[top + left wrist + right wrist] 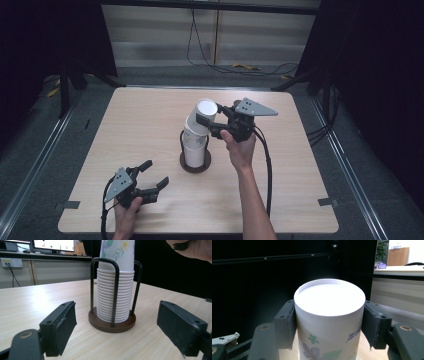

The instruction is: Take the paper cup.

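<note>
A stack of white, flower-printed paper cups stands upside down in a black wire holder on a round brown base at the table's middle. My right gripper is shut on the topmost cup, which tilts away from the stack. In the right gripper view both pads press on the sides of that cup, just below its flat bottom. My left gripper rests open near the table's front left, apart from the holder. In its own view the stack stands ahead between the wide jaws, with nothing held.
The pale wooden table has bare room on all sides of the holder. Cables lie on the floor beyond its far edge. Dark curtains hang at both sides. A hand shows above the stack in the left gripper view.
</note>
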